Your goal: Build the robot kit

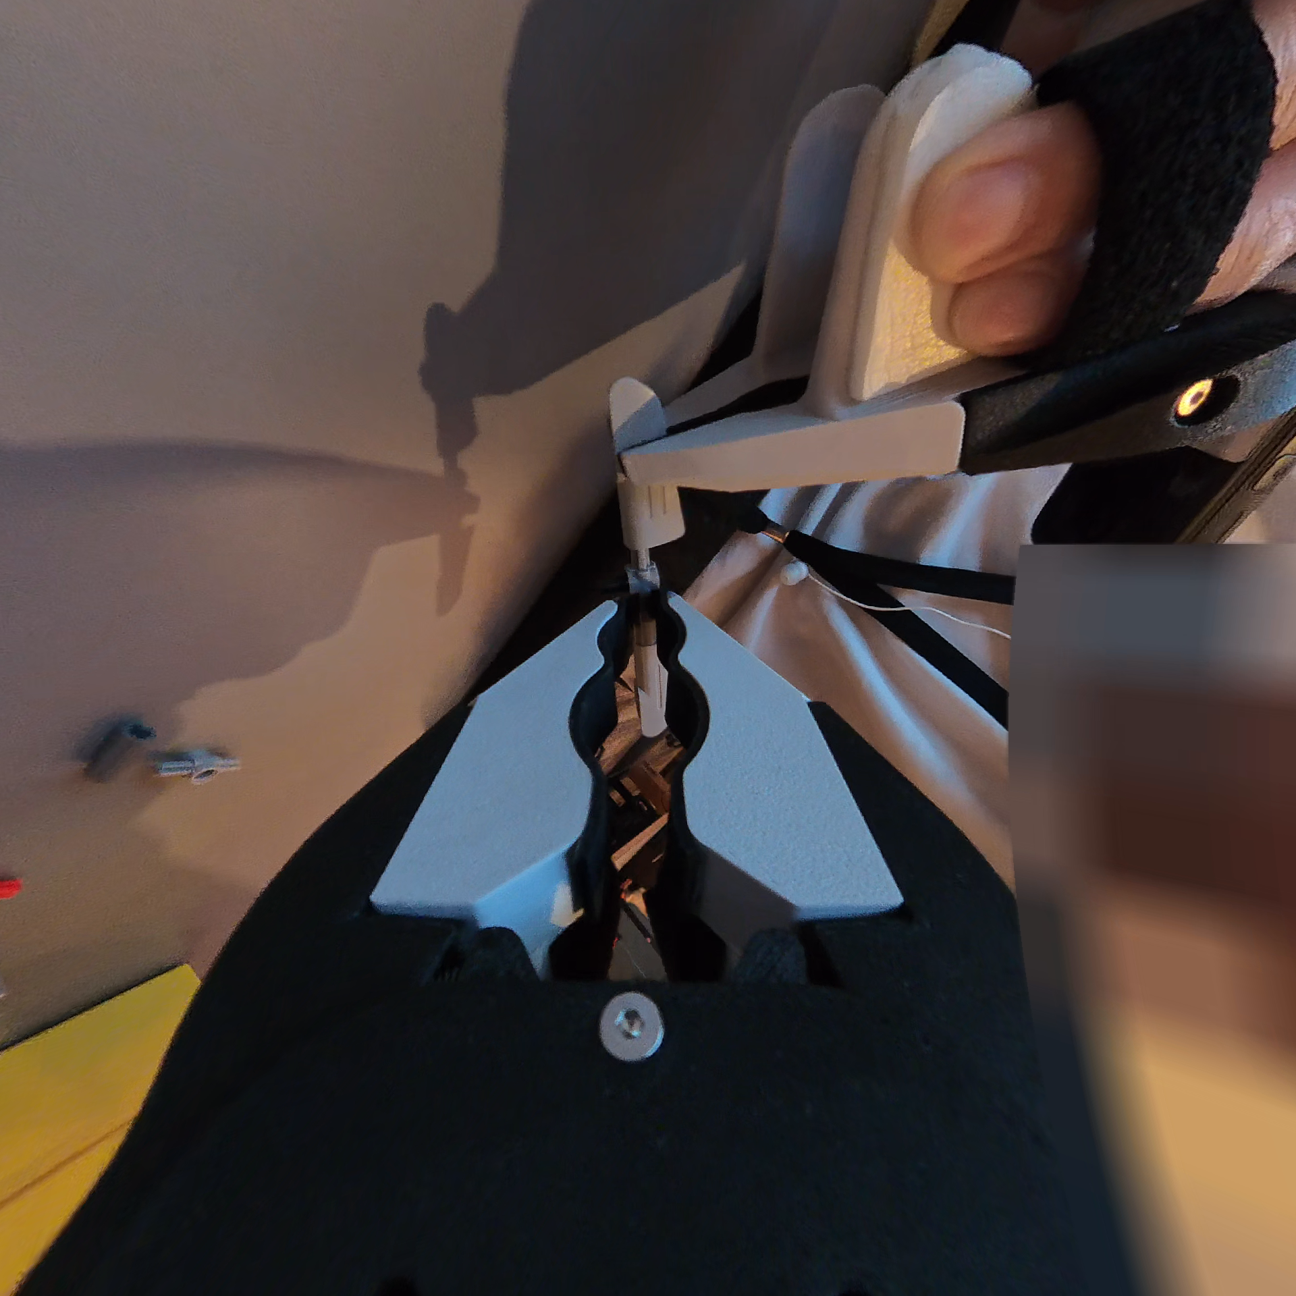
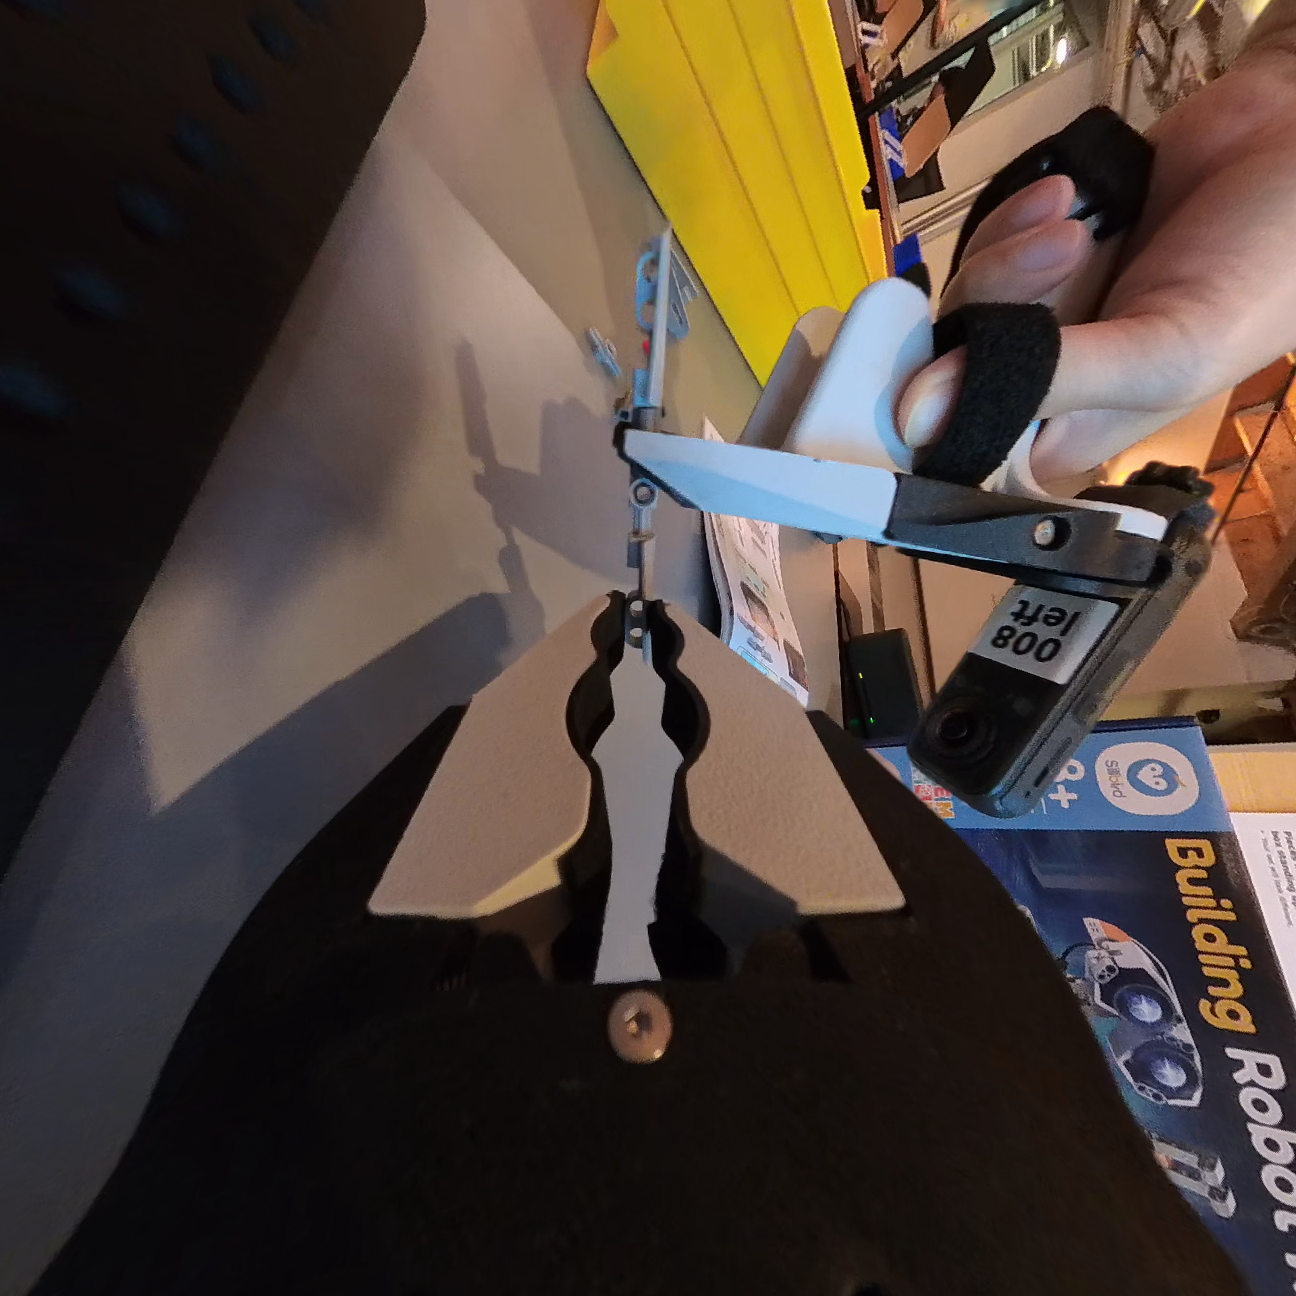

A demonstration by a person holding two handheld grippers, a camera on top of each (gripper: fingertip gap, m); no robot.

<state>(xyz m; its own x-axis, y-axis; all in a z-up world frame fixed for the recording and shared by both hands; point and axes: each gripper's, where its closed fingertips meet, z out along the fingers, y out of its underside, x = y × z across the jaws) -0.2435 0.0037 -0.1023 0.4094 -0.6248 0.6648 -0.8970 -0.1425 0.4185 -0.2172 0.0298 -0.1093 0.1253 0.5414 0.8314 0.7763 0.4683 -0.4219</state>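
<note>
Our left gripper (image 1: 644, 610) pinches a slim white-and-grey plastic rod assembly (image 1: 649, 673); our right gripper (image 2: 637, 617) clamps its other end at twelve o'clock. Loose grey pieces (image 1: 193, 763) lie at nine o'clock on the tan table (image 1: 245, 280).

Thin grey toy-brick assembly (image 2: 642, 519) pinched between both tools, upright

The beige worktop (image 2: 393, 449) lies open left of the thin grey beam assembly (image 2: 639, 533). Right of that assembly, a yellow plastic bin (image 2: 757, 161), a blue printed cardboard box (image 2: 1122, 912) and the left claw (image 2: 626, 449) crowd the way.
</note>
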